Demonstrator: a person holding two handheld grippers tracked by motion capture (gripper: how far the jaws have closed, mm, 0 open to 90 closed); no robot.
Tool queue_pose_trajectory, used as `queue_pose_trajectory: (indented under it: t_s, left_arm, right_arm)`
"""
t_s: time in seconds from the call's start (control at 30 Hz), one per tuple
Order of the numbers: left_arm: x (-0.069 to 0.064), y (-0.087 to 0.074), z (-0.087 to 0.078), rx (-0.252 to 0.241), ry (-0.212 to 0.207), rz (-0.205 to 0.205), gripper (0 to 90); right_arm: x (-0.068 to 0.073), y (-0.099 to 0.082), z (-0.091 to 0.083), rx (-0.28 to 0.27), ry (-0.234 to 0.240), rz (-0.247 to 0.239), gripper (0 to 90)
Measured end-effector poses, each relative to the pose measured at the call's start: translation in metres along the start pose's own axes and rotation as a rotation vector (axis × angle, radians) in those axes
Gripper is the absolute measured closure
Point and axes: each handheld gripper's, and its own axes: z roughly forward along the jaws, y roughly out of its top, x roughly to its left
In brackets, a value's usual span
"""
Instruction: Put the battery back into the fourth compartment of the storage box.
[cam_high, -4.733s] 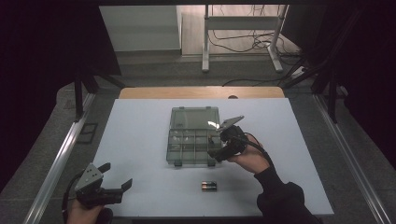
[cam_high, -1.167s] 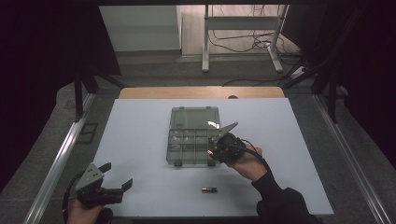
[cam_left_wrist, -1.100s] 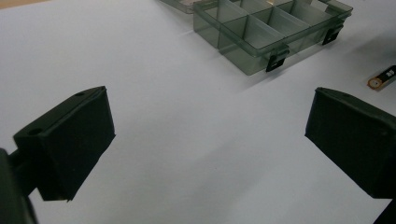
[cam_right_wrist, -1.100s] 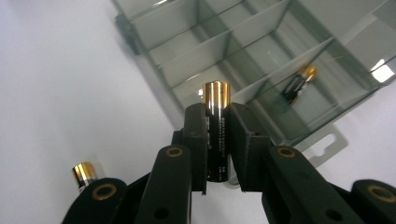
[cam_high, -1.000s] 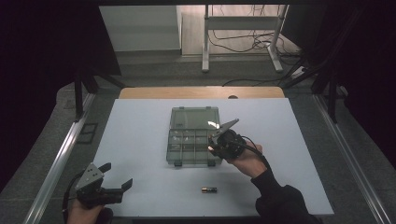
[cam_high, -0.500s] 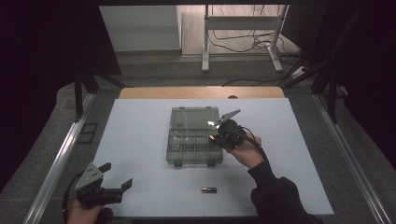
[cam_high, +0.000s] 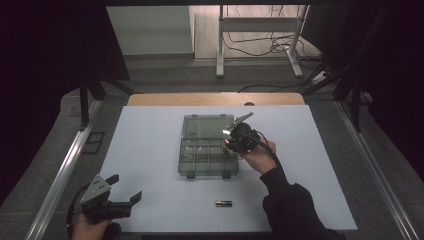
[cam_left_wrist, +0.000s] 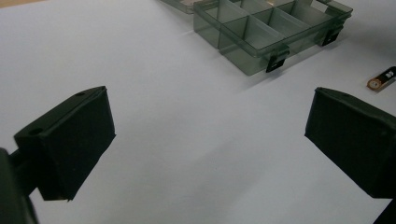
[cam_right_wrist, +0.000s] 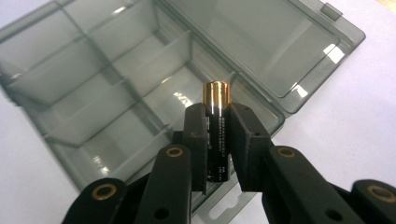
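Observation:
A smoky clear plastic organizer box (cam_high: 207, 150) lies open mid-table, its lid (cam_high: 207, 125) folded flat toward the far side. My right gripper (cam_right_wrist: 217, 128) is shut on a black and gold battery (cam_right_wrist: 216, 119), holding it over the compartments (cam_right_wrist: 116, 93) at the box's right edge (cam_high: 234, 142). A second battery (cam_high: 223, 203) lies on the white table near the front edge, also seen from the left gripper view as a battery (cam_left_wrist: 382, 79) at far right. My left gripper (cam_high: 120, 197) rests at the front left corner, open with nothing between its pads (cam_left_wrist: 70, 135).
The white tabletop (cam_high: 150, 150) ends in a wooden strip (cam_high: 215, 99) at the far side. Metal rails (cam_high: 65, 170) run along both sides. The box's front latches (cam_left_wrist: 275, 63) face the left gripper.
My right gripper has carried the battery up and toward the far side along the box's right edge. The left gripper and the loose battery have stayed put.

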Motion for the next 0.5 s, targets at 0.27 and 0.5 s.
queue_pose_trajectory:
  t_s: [0.27,0.5]
  left_arm:
    - [0.0,0.0,0.0,0.0,-0.001,0.0,1.9]
    - [0.0,0.0,0.0,-0.001,-0.001,0.0,1.8]
  right_arm:
    - [-0.005,0.0,0.017,0.031,-0.04,0.015,75.8]
    - [-0.005,0.001,0.006,-0.034,-0.032,0.013,59.9]
